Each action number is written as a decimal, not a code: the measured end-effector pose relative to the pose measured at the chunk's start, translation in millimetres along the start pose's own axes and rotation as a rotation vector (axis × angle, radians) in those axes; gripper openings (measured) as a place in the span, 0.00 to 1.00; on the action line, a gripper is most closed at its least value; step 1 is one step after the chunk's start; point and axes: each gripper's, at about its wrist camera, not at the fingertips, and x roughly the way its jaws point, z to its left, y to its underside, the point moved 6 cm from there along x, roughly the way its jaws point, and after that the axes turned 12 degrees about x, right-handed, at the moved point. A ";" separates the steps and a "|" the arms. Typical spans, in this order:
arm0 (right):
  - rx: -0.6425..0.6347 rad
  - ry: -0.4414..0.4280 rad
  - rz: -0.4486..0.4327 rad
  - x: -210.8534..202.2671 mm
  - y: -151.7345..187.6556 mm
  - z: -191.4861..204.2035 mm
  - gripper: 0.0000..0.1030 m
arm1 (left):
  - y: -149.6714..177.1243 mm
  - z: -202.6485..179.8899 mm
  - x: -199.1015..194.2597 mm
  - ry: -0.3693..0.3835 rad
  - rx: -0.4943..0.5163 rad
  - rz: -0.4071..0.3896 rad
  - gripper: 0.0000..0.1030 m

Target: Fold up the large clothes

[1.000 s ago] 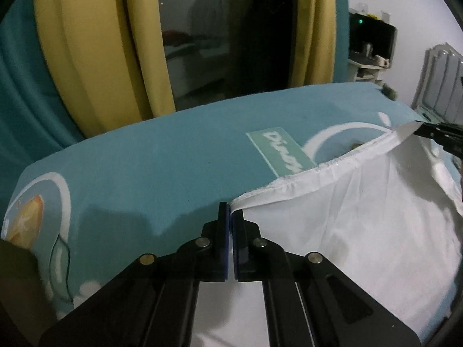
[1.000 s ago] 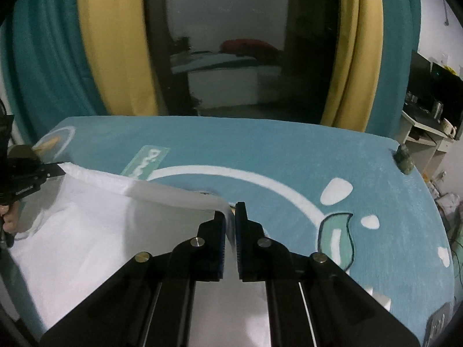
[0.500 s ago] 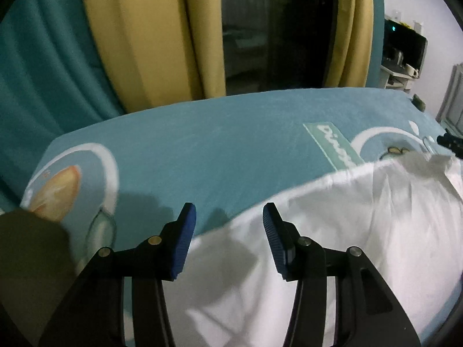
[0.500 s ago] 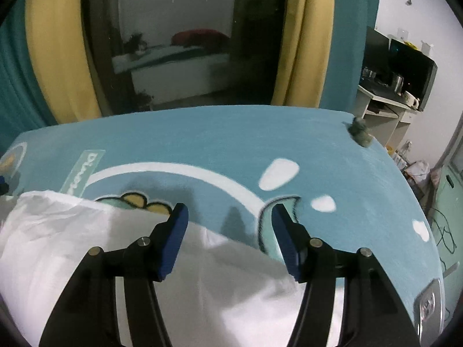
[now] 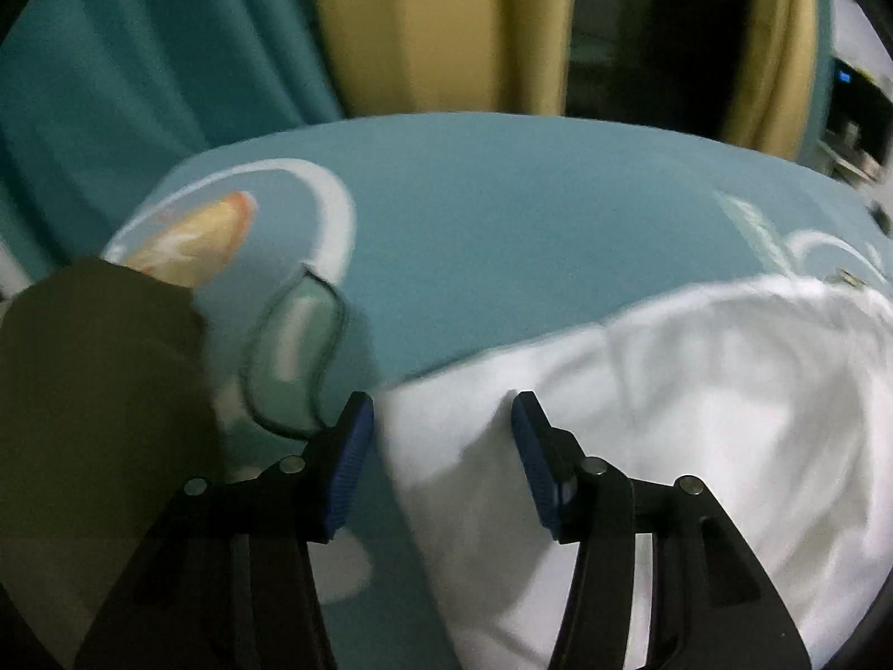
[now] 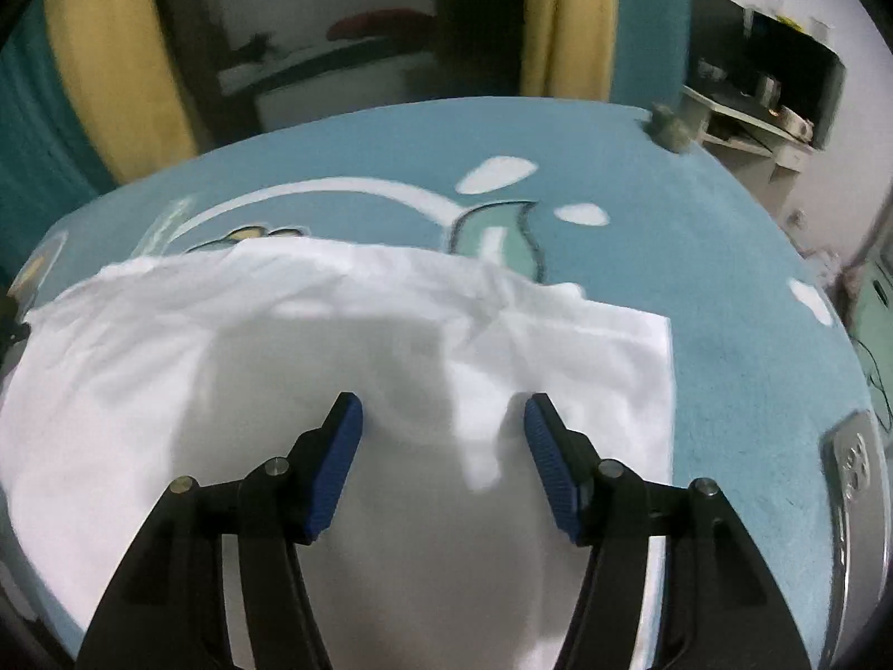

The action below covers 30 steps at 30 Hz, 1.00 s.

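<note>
My left gripper [image 5: 441, 446] hangs over the near left corner of the shirt [image 5: 670, 419], its blue fingers [image 5: 350, 458] spreading wider, cloth below them but not pinched. My right gripper [image 6: 443, 458] hovers with fingers [image 6: 550, 469] released, apart above the shirt [image 6: 279, 346], gripping nothing. The white shirt lies spread on the teal blanket [image 6: 642, 212] (cartoon print, white arcs), its right edge straight, its far edge rumpled. An olive sleeve [image 5: 95, 419] fills the left view's lower left corner.
</note>
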 end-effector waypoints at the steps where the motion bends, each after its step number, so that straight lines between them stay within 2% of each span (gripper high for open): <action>1: 0.015 0.020 -0.005 -2.0 -2.0 -4.7 0.59 | 0.1 3.9 -0.9 -0.003 -0.020 -0.004 0.53; 5: 0.063 0.063 -0.072 -25.8 -6.4 -26.6 0.59 | 0.3 7.7 -18.3 0.026 -0.060 -0.062 0.53; 9: 0.132 0.103 -0.113 -50.1 -0.1 -57.5 0.59 | 15.4 -4.4 -45.3 0.115 -0.090 -0.121 0.53; 14: 0.181 0.101 -0.092 -66.5 31.7 -79.7 0.59 | 48.9 -37.7 -68.7 0.196 -0.032 -0.108 0.53; 19: 0.164 0.038 -0.076 -78.8 64.1 -73.1 0.59 | 81.2 -53.2 -83.7 0.176 -0.016 -0.096 0.53; 23: 0.078 0.065 -0.082 -81.3 81.6 -61.1 0.58 | 102.6 -51.1 -76.4 0.171 -0.027 -0.045 0.53; 24: 0.085 0.048 -0.071 -78.4 86.5 -59.6 0.46 | 104.3 -51.5 -77.7 0.157 -0.018 -0.061 0.53; 25: 0.089 0.029 -0.071 -76.5 90.7 -57.6 0.40 | 106.2 -53.9 -78.6 0.141 -0.001 -0.057 0.45; 26: 0.077 0.035 -0.091 -77.8 92.4 -55.6 0.23 | 106.7 -57.3 -81.2 0.136 0.022 -0.063 0.32; 27: 0.073 0.022 -0.090 -79.1 93.6 -54.7 0.11 | 107.6 -60.6 -82.7 0.150 0.032 -0.058 0.06; 30: 0.079 0.003 -0.104 -85.0 95.8 -55.4 0.08 | 110.8 -62.1 -90.3 0.147 0.034 -0.066 0.05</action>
